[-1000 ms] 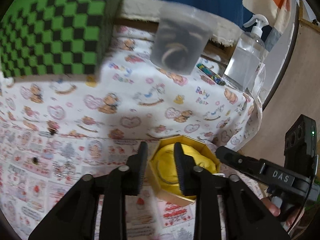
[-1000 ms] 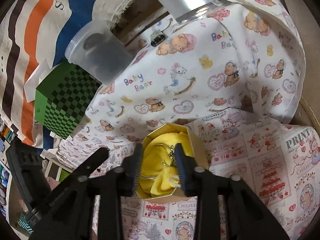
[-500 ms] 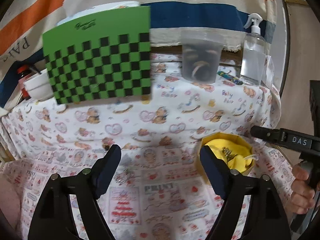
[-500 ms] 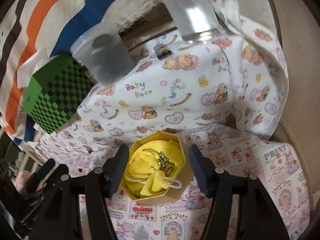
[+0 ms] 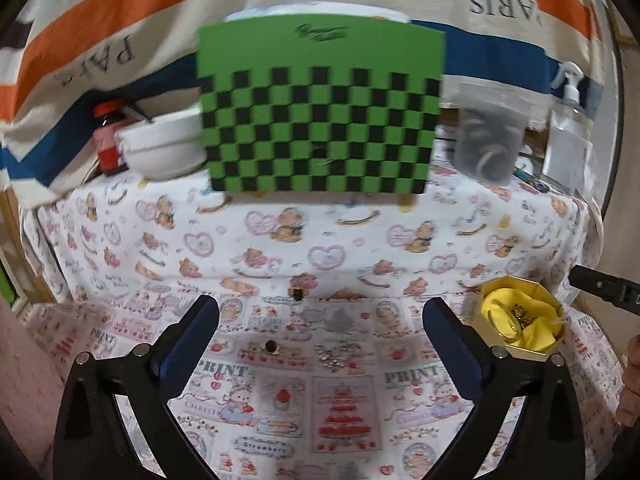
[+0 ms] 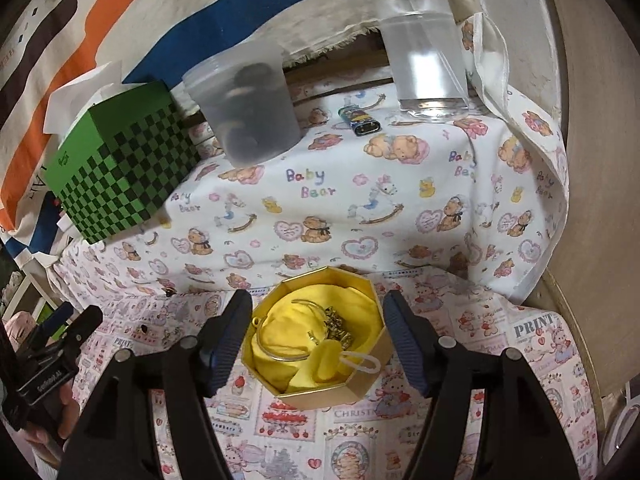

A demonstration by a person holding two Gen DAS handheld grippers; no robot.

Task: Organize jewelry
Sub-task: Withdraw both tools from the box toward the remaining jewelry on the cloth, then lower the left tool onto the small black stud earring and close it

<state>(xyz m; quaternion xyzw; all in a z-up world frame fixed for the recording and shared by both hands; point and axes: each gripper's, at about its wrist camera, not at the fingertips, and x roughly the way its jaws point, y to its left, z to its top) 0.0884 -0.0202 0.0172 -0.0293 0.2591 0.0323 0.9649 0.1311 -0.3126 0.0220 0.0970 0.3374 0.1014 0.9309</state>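
A gold octagonal box (image 6: 374, 376) with yellow lining holds a bangle (image 6: 276, 354) and a gold chain (image 6: 338, 326). It sits between the wide-open jaws of my right gripper (image 6: 318, 338), which holds nothing. In the left wrist view the box (image 5: 520, 350) is at the right. My left gripper (image 5: 320, 344) is open and empty above the cloth. Between its fingers lie a small dark earring (image 5: 271, 346), a sparkly piece (image 5: 334, 354) and, farther back, a dark stud (image 5: 297, 293).
A green checkered box (image 5: 320, 120), a clear tub (image 5: 486, 136), a pump bottle (image 5: 568, 140), a white bowl (image 5: 160, 148) and a red jar (image 5: 107, 136) stand along the back. A lighter (image 6: 360, 120) lies near the bottle. The table edge drops off at the right.
Both grippers opened wide. The left one swung left, away from the gold box, and now faces the loose pieces on the cloth. The right one stayed at the box.
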